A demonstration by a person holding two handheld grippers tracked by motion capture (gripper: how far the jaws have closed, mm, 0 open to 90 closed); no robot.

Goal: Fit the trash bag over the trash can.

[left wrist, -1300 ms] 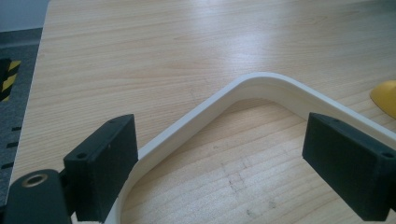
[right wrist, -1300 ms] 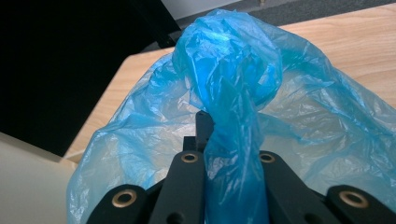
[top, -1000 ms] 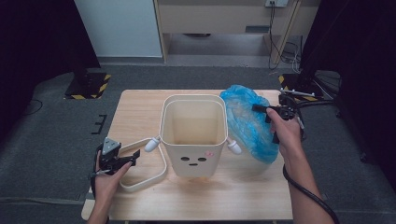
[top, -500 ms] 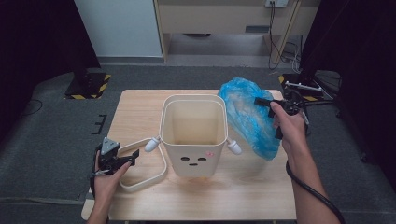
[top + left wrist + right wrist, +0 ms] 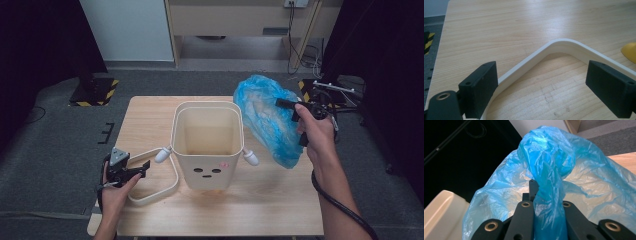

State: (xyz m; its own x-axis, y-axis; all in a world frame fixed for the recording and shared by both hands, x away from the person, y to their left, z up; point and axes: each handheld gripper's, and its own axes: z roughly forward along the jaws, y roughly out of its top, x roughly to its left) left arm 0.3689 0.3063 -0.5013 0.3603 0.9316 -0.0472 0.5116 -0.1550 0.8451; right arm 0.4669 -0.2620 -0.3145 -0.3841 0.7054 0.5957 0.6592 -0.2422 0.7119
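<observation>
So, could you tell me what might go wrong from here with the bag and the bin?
1. The right gripper pinches only a thin bunched fold of the blue bag; the plastic might slip or tear.
2. The bag hangs beside the bin, not over its mouth, and could snag the rim.
3. The left gripper stands open around the loose ring, gripping nothing.

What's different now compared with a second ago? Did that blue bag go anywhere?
The right gripper, shut on the blue bag, has lifted it a little higher beside the bin, so the bag hangs further up off the table. Nothing was let go. The left gripper stayed open at the loose rim ring, and the bin has not moved.
</observation>
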